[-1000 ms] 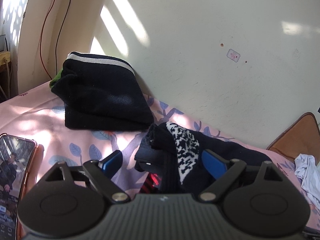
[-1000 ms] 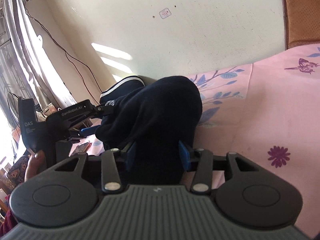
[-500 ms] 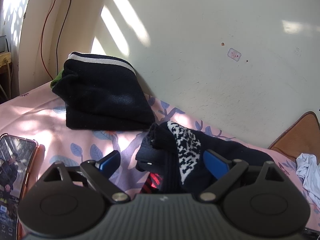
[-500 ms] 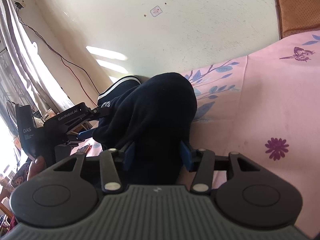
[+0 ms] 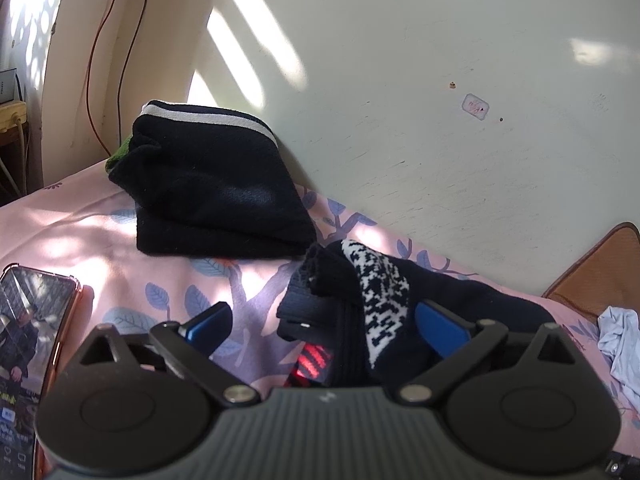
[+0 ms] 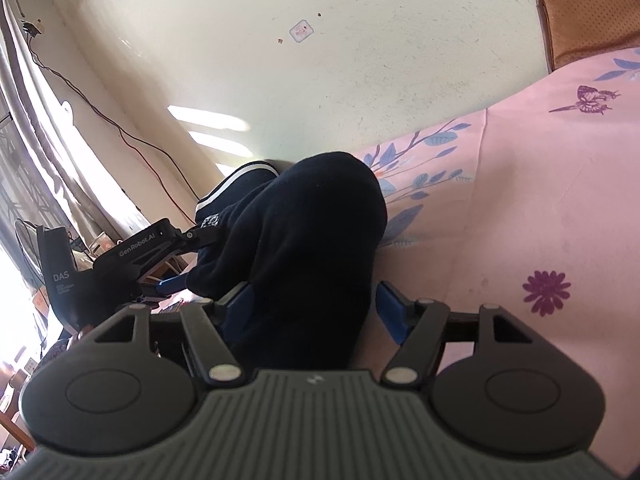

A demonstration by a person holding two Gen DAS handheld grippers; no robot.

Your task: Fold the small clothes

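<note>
A dark sock (image 5: 384,304) with a black-and-white patterned band lies folded on the pink floral bedsheet (image 5: 100,248). My left gripper (image 5: 324,326) is open, its blue pads either side of the sock's cuff end without squeezing it. In the right wrist view the same sock (image 6: 304,248) bulges up between the blue pads of my right gripper (image 6: 316,304), whose jaws stand open around it. The left gripper (image 6: 176,256) shows at the sock's far end. A folded stack of dark clothes with a white stripe (image 5: 208,180) lies behind by the wall.
A phone (image 5: 28,344) in a copper case lies at the left on the sheet. A white crumpled cloth (image 5: 620,344) and a brown cushion (image 5: 596,276) are at the right. The cream wall (image 5: 400,80) runs close behind. Red wires (image 5: 120,40) hang at the left.
The right gripper's jaws have spread apart around the sock and its view has tilted. The left gripper has barely moved.
</note>
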